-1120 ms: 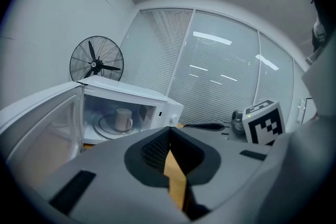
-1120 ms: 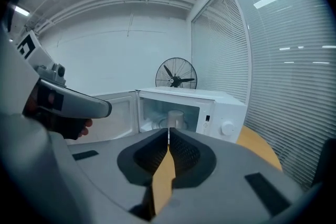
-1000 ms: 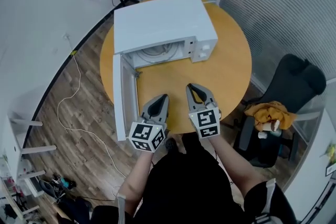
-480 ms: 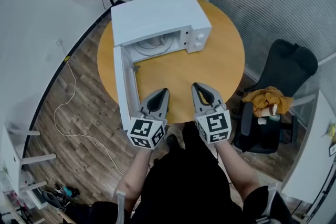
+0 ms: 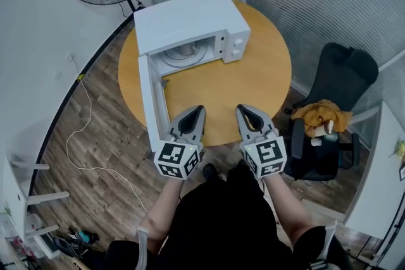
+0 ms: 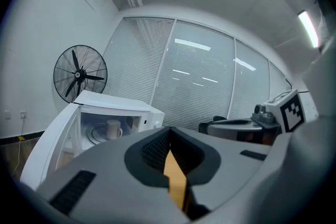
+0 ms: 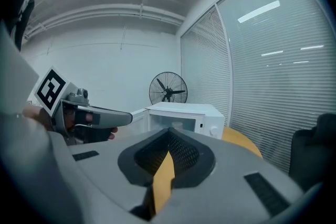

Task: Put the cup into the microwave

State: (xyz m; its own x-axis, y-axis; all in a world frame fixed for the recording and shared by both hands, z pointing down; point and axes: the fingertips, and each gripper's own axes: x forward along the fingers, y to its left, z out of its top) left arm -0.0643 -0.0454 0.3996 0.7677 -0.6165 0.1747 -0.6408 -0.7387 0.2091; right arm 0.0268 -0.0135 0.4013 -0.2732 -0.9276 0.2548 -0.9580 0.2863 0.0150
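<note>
Both empty and closed: left hand-held gripper [image 5: 197,113], right hand-held gripper [image 5: 244,112]. Cup [image 6: 113,129] inside microwave [image 5: 190,19], probably ceramic: rigid, breakable; pinch its rim.

Microwave [image 5: 190,19] is sitting on the round table [image 5: 253,79], door [image 5: 152,104] hanging open leftward. Left gripper [image 5: 199,109] and right gripper [image 5: 241,109] are hovering side by side over its near edge, jaws together.

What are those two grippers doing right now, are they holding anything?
Left gripper: closed, holding nothing.
Right gripper: closed, holding nothing.
</note>
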